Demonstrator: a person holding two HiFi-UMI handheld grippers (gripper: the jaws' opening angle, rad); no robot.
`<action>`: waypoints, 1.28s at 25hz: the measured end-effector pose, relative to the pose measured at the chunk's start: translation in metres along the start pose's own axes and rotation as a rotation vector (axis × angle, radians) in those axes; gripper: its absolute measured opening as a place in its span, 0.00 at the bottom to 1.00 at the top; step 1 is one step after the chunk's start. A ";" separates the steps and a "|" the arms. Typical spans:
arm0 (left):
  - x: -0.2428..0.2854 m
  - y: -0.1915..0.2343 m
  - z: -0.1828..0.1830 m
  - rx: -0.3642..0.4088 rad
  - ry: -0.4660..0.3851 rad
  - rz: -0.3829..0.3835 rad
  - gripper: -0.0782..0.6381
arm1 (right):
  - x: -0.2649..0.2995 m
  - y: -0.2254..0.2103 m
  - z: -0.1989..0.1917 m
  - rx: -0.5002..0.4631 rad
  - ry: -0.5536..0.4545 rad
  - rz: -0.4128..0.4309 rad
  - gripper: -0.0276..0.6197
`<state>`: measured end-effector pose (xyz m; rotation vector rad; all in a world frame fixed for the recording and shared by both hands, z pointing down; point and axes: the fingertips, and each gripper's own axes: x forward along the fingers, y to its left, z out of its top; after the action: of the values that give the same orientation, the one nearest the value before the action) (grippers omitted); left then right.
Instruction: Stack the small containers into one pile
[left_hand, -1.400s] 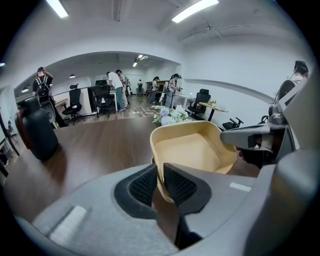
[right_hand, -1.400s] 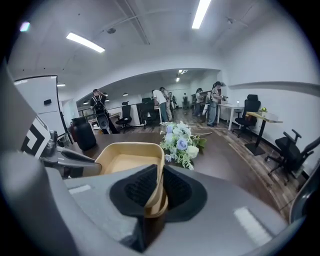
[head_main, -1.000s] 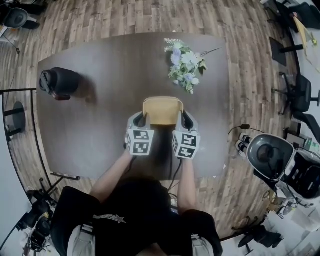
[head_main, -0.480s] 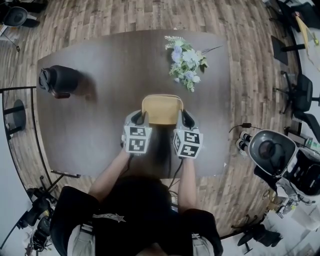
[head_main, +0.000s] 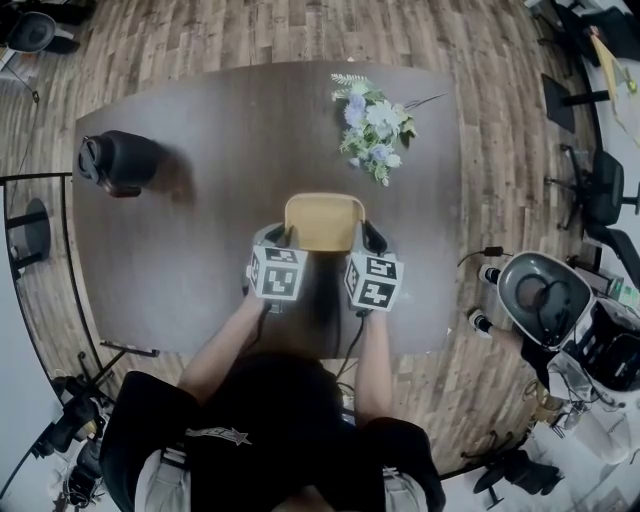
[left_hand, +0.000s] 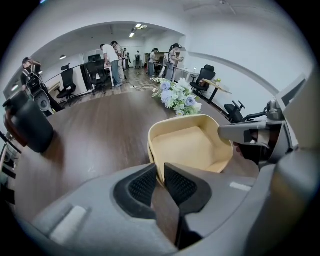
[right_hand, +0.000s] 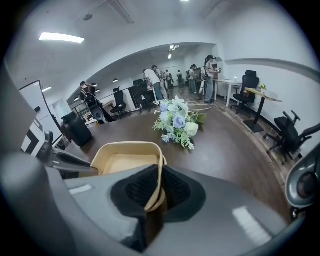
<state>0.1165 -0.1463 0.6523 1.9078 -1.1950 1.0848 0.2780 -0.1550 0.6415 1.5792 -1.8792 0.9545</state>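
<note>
Where the table (head_main: 200, 240) nears the person, the tan container stack (head_main: 323, 220) is shallow, square and round-cornered, with two nested rims countable. The left gripper (head_main: 281, 240) is clenched on its left rim, the right gripper (head_main: 367, 240) on its right. One flower bunch (head_main: 370, 125) and one black jug (head_main: 120, 163) are also present.

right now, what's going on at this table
A person holds a gripper in each hand, both clamped on one tan container near the front edge of the dark wooden table. The left gripper pinches its left rim, the right gripper its right rim. A flower bouquet lies farther back and a black jug stands far left.
</note>
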 end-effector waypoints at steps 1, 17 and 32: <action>0.001 0.000 0.000 0.001 0.003 0.002 0.19 | 0.002 -0.001 -0.001 0.002 0.004 -0.002 0.09; 0.002 0.005 0.002 0.043 -0.037 0.034 0.49 | 0.007 0.003 0.003 -0.016 -0.063 -0.005 0.34; -0.051 0.019 0.031 0.074 -0.275 0.071 0.57 | -0.042 0.026 0.031 -0.053 -0.213 0.025 0.45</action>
<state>0.0964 -0.1591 0.5940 2.1383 -1.3983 0.9341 0.2624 -0.1504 0.5854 1.6858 -2.0535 0.7645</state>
